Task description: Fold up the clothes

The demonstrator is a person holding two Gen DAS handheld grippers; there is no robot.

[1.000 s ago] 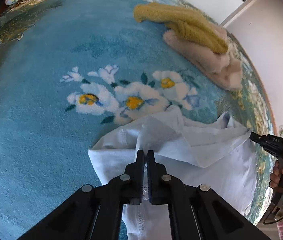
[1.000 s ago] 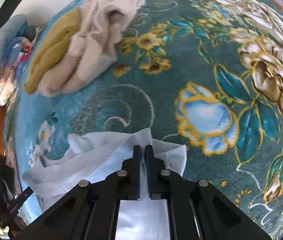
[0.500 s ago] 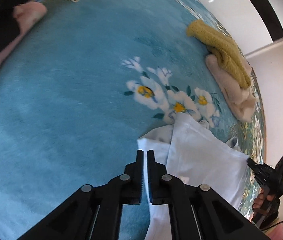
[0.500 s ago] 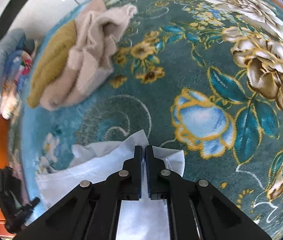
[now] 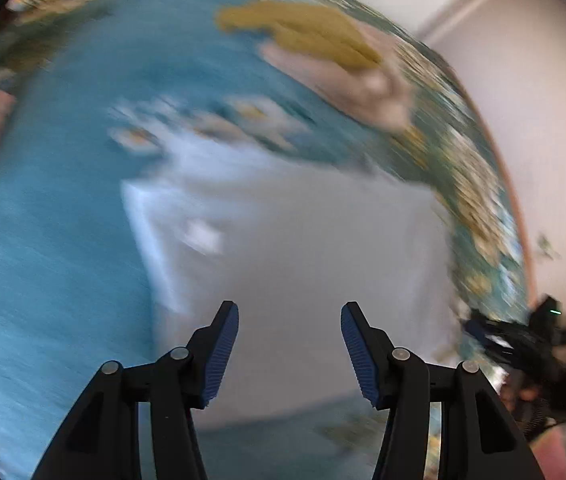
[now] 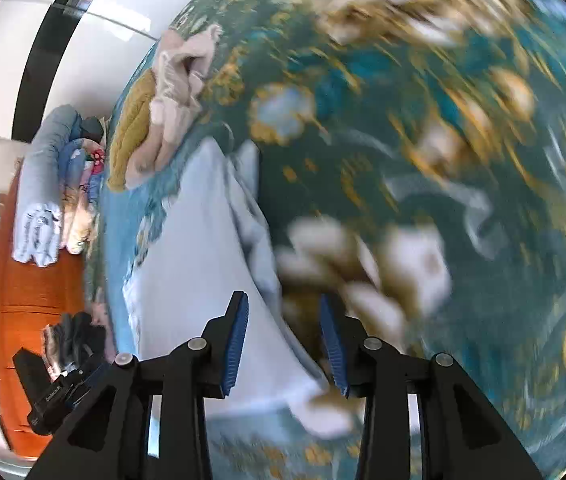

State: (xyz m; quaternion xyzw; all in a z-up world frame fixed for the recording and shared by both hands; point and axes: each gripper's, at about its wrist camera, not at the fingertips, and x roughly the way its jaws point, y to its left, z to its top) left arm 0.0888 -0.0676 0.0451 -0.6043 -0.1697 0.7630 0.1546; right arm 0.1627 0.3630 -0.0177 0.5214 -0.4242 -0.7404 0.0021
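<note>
Blurring hides white garment [image 5: 303, 240] folds, fingers [image 5: 225, 344] seemingly clear

white garment [image 5: 315, 248]: thin smooth matt cloth, lying flat.
carpet [image 5: 55, 208]: short-pile, fuzzy, matt, floral print.
mustard knit [image 6: 133, 128]: chunky ribbed wool-like cloth, far left.
beige garment [image 6: 175, 96]: soft fleecy cloth beside the knit.
left gripper [image 5: 289, 344]: matt black plastic arms, blue ribbed pads, small shiny metal pins.
right gripper [image 6: 285, 340]: same matt black plastic, blue ribbed pads.
cabinet [image 6: 23, 300]: orange-brown wood, smooth, slight sheen.
</note>
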